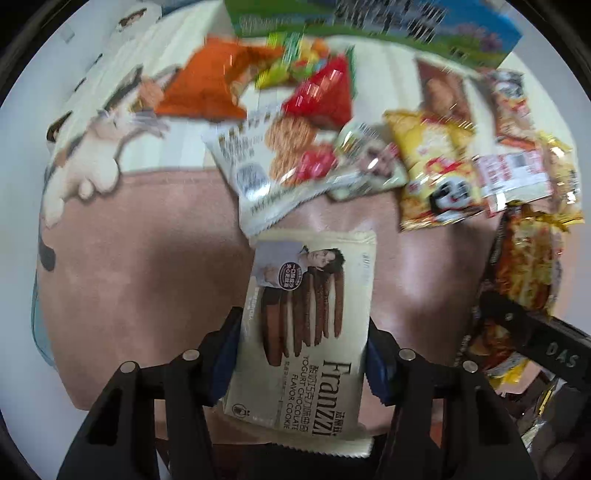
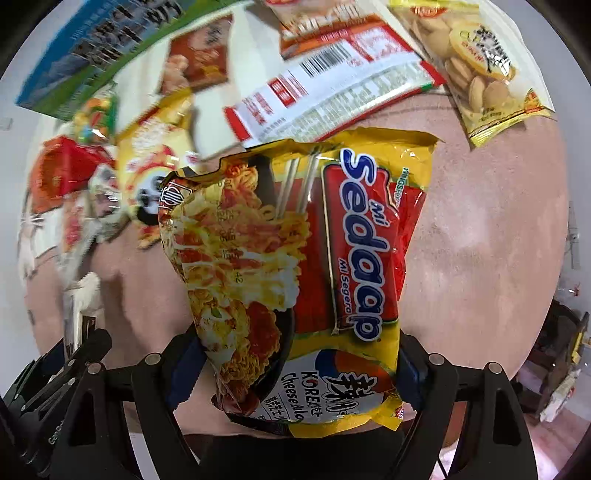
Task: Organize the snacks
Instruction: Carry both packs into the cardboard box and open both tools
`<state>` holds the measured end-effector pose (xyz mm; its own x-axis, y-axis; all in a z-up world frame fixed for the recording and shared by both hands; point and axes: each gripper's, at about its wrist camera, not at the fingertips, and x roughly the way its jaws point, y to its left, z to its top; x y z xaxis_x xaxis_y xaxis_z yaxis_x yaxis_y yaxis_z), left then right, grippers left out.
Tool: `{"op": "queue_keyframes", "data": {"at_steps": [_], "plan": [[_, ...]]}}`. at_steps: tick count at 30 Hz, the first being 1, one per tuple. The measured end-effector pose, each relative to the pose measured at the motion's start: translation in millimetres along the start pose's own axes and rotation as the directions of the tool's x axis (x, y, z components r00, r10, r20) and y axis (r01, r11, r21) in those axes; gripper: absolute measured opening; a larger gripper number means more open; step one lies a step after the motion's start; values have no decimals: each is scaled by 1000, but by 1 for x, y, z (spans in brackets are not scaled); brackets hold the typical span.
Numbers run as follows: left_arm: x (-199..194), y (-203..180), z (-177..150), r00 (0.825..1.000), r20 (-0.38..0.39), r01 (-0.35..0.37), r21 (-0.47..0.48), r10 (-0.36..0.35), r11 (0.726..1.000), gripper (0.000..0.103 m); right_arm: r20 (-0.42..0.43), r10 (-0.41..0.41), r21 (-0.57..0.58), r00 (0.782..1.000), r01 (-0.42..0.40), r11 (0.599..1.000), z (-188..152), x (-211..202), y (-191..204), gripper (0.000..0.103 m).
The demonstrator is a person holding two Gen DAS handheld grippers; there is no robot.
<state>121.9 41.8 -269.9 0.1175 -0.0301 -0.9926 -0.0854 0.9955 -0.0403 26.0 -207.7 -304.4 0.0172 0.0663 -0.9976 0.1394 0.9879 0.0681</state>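
Pink cloth covers the near half of the table (image 1: pixel 147 258), and a paler printed strip with a cartoon cat (image 1: pixel 96 147) runs along the far side, where most of the snacks lie in a loose heap.

Each hand already has a packet. The left gripper (image 1: pixel 301 365) is closed on a cream cookie packet (image 1: pixel 306 325), its fingers pressing the two long sides near the packet's near end, so the packet's long axis runs straight away from the gripper toward the heap. Its far edge sits just short of a white cracker packet (image 1: pixel 266 166).

The right gripper (image 2: pixel 299 373) is clamped on a yellow noodle packet (image 2: pixel 314 277) in the same manner, long axis pointing forward, the far end close to a white-and-red packet (image 2: pixel 332 96).

The two packets hang side by side, noodles on the right, near enough that the right gripper shows at the edge of the left view.

Bare pink cloth lies open to the left of the cookies and to the right of the noodles; I judge that is the free room for setting either one down. A blue-green box (image 1: pixel 369 22) closes off the far edge, with the heap between, so going forward looks crowded.
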Motion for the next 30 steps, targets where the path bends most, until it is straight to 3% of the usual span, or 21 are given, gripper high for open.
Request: {"op": "queue_keyframes", "data": {"at_steps": [9,12,17,21,26,30], "plan": [[-80,-13,31,989,143,37,9,-38,999,53,66,163,-37,984,-161,986,-9,-58,-16,87],[-102,-21,59,981,179,75,12,-76,997,53,85,217,-47,973,-213,976,-6,-103,-27,87],[-129,-26,115,964,244,102,23,-105,994,53,139,276,-103,951,-263,959,39,-189,-27,87],[-148,-30,172,948,299,102,35,-108,994,54,206,297,-159,932,-268,950,78,-219,-15,87],[-143,-24,250,953,278,114,35,-119,993,54,282,301,-214,911,-247,945,165,-228,24,87],[-117,-8,315,966,201,170,-7,-165,985,54,269,292,-215,918,-239,947,230,-229,44,87]]}}
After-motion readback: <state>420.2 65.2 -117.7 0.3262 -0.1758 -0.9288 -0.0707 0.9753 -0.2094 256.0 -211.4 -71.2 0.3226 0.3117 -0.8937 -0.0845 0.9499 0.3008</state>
